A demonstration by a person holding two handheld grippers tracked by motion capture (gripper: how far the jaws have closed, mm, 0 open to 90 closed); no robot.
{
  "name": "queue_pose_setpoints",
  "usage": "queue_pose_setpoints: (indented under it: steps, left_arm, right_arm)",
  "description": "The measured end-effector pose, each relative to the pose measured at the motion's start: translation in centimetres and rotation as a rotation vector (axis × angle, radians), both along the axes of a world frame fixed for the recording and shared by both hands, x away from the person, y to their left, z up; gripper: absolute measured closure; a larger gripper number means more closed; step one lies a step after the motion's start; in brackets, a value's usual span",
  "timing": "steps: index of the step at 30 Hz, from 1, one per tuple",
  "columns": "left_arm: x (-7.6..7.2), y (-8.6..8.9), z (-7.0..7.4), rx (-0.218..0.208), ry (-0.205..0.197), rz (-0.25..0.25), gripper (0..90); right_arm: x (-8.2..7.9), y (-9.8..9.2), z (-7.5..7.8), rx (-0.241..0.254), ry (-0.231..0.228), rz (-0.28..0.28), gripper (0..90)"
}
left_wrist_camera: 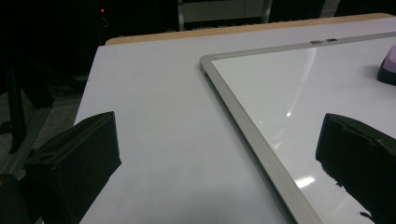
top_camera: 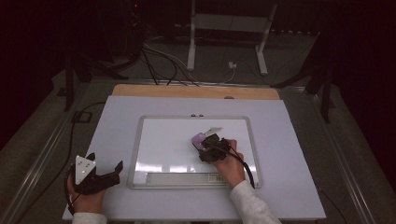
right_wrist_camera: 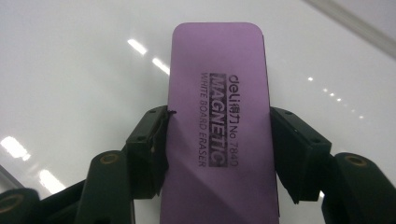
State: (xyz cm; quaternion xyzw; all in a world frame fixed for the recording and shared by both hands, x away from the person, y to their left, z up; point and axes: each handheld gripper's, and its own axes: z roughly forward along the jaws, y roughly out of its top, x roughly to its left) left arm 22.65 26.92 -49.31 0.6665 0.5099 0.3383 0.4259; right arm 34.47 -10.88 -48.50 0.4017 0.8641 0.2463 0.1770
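Observation:
A purple whiteboard eraser (right_wrist_camera: 219,116) with printed lettering lies flat on the whiteboard (top_camera: 168,144), and my right gripper (right_wrist_camera: 219,154) is shut on its long sides. From above, the eraser (top_camera: 199,139) sits right of the board's middle, under my right gripper (top_camera: 205,143). My left gripper (top_camera: 103,164) rests on the white table (top_camera: 116,116) left of the board's near left corner, open with nothing between its jaws. In the left gripper view, its two black pads (left_wrist_camera: 79,158) frame the board's aluminium edge (left_wrist_camera: 247,135), and the eraser (left_wrist_camera: 387,67) shows at the far right.
A grey strip (top_camera: 182,178) lies along the board's near edge. A wooden edge (top_camera: 196,91) runs behind the table top. Beyond it stand a white metal stand (top_camera: 229,28) and cables on the dark floor. A cable (top_camera: 243,163) trails from the right gripper.

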Motion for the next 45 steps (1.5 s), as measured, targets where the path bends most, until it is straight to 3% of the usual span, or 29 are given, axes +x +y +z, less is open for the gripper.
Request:
queue_pose_setpoints:
  steps: [4,10,14,16,20,26,38,45]
  left_arm:
    - [0.1,-0.1,0.0,0.001,0.001,-0.003,0.6]
    - [0.1,-0.1,0.0,0.002,0.001,-0.005,0.6]
    - [0.1,-0.1,0.0,0.002,0.001,-0.008,0.6]
    - [0.1,0.0,0.0,0.001,0.0,-0.005,0.6]
    - [0.1,0.0,0.0,0.001,-0.001,-0.004,0.6]
    - [0.1,-0.2,0.0,0.003,0.001,-0.008,0.6]
    - [0.1,0.0,0.0,-0.002,-0.002,-0.003,0.6]
    - [0.1,-0.1,0.0,0.001,0.0,-0.005,0.6]
  right_arm:
    - [0.2,-0.6,-0.2,0.038,0.014,0.002,41.4]
    - [0.3,-0.8,-0.3,0.039,0.01,0.031,40.7]
    - [0.1,-0.7,-0.7,0.006,0.012,0.053,33.0]
    - [-0.3,-0.5,-0.7,-0.015,-0.024,0.055,27.6]
    - [-1.1,-0.4,0.1,0.011,-0.092,0.06,22.5]
    - [-2.1,-0.2,0.9,0.045,-0.143,0.083,23.6]
    - [-2.0,0.1,-0.2,0.032,-0.097,0.111,28.5]
    - [-2.2,0.0,-0.1,0.042,-0.132,0.113,32.9]
